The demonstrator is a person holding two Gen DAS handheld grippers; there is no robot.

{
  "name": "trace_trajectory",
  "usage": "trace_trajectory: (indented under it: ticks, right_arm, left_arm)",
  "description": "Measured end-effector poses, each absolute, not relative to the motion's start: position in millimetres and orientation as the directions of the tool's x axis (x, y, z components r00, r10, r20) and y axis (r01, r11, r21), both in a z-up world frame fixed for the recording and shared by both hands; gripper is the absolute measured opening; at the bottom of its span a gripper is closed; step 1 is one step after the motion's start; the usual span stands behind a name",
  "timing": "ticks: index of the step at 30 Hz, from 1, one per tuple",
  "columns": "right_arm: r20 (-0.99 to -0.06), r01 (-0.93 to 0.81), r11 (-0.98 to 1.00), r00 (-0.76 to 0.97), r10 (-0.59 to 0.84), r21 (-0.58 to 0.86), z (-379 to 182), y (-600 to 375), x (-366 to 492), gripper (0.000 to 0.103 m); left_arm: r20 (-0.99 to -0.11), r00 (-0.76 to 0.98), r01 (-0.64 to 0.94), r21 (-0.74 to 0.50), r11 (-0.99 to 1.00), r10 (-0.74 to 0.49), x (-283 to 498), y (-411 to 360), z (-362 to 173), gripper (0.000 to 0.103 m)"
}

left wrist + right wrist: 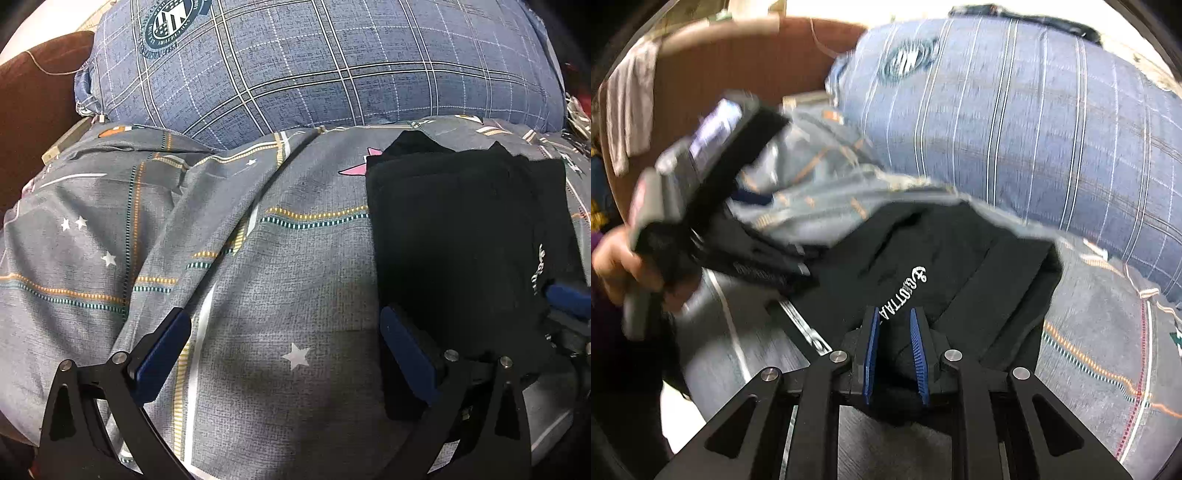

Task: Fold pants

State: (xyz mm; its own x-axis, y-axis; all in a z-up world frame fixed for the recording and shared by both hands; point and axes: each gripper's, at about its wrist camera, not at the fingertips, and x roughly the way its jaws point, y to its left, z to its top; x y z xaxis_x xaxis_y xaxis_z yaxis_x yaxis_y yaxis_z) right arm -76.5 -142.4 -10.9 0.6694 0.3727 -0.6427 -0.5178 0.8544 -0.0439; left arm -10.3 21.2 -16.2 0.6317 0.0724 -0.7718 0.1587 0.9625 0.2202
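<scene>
We see the pants [465, 236] lying folded into a thick black rectangle on the grey sheet [258, 280], its long axis running from us toward the pillow [314, 62], the ragged far end just short of it. The cloth is matte and soft; white lettering sits near its right edge. The sheet is a rumpled woven cotton with stars and dashed orange and teal lines; the pillow is plump, blue plaid, with a round crest. Our left gripper [284, 354] has its tongs spread wide over the sheet, the right blue pad touching the near left corner of the pants. From the right wrist view, our right gripper [895, 350] has its ribbed blue pads partly closed, a narrow gap between them, over the near edge of the pants; we cannot tell whether they pinch cloth
</scene>
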Motion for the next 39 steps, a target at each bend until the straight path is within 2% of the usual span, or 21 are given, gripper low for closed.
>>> trace_trajectory:
  ticks: [4,6,11,14,17,21,25,28,30,33,39]
  right_arm:
    - [-0.659,-0.510,0.860,0.659,0.364,-0.035,-9,-149,-73,0.019]
    - [-0.659,-0.489,0.871,0.668,0.346,-0.038,-4,-155,-70,0.024]
    - [-0.576,-0.401,0.915,0.739,0.348,0.038,27,-173,-56,0.030]
    - [-0.567,-0.338,0.941,0.768,0.296,0.032,33,-168,-37,0.030]
    - [-0.614,-0.312,0.949,0.741,0.273,0.045,23,-161,-5,0.030]
    - [-0.681,-0.247,0.964,0.689,0.249,0.102,-12,-174,26,0.029]
    - [-0.670,-0.241,0.963,0.696,0.258,0.120,-21,-183,30,0.027]
    - [-0.649,-0.254,0.957,0.706,0.282,0.139,-19,-187,25,0.027]
    - [-0.613,-0.266,0.948,0.724,0.316,0.174,-8,-193,15,0.031]
    - [-0.576,-0.297,0.948,0.758,0.307,0.115,11,-190,-11,0.031]
    - [-0.613,-0.291,0.956,0.752,0.243,0.021,13,-171,-59,0.030]
  left_arm:
    - [-0.786,0.618,0.175,0.170,0.970,0.027,-6,26,-7,0.103]
    - [-0.779,0.627,0.171,0.147,0.974,0.008,-5,30,0,0.103]
    - [-0.692,0.722,0.140,0.138,0.980,-0.006,4,23,38,0.103]
    - [-0.674,0.738,0.173,0.138,0.975,-0.036,16,9,45,0.103]
    - [-0.699,0.714,0.216,0.188,0.958,-0.024,38,-9,29,0.103]
    - [-0.770,0.636,0.255,0.141,0.957,-0.056,66,-14,-5,0.103]
    - [-0.801,0.584,0.254,0.027,0.967,-0.131,80,2,-16,0.103]
    - [-0.806,0.572,0.238,-0.010,0.971,-0.149,75,11,-13,0.103]
    - [-0.801,0.582,0.239,0.005,0.971,-0.139,65,14,-9,0.103]
    - [-0.774,0.621,0.250,0.049,0.967,-0.122,35,19,4,0.103]
    - [-0.755,0.655,0.267,0.190,0.945,-0.033,-13,14,-3,0.103]
